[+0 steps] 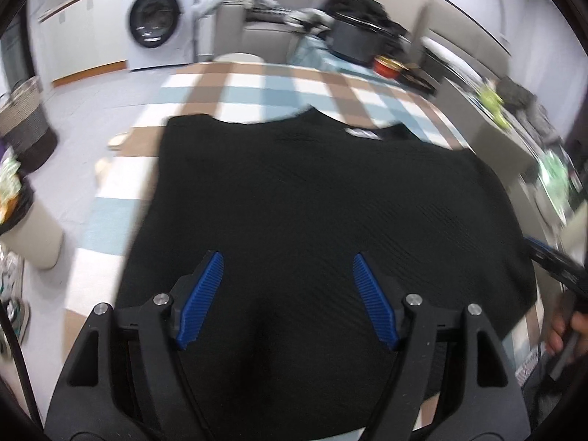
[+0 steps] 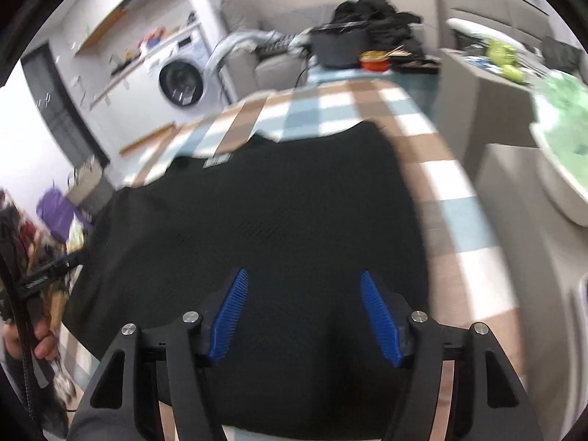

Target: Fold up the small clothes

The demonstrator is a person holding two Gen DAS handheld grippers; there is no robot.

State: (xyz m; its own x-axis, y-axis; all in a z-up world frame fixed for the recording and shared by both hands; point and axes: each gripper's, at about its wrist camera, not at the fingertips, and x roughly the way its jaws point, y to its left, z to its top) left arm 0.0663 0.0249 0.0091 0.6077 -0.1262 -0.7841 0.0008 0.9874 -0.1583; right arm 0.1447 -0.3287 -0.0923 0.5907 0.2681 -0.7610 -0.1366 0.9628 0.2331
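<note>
A black knit garment (image 1: 312, 202) lies spread flat on a checked tablecloth (image 1: 257, 88), a white label near its far neckline. In the left wrist view my left gripper (image 1: 288, 262) hovers over the garment's near part, its blue pads wide apart with only cloth seen below them. From the right wrist, the same garment (image 2: 257, 220) fills the middle, and my right gripper (image 2: 305, 279) stands open above its near edge, nothing pinched between the blue fingers (image 2: 378, 316). Both views are motion-blurred.
A dark pot (image 1: 352, 42) and a red bowl (image 1: 386, 64) stand at the table's far end. A washing machine (image 1: 156, 24) is at the back left. A woven basket (image 1: 25, 117) sits on the floor. A white basin (image 2: 562, 161) holds green cloth at right. A hand (image 2: 40, 341) is at left.
</note>
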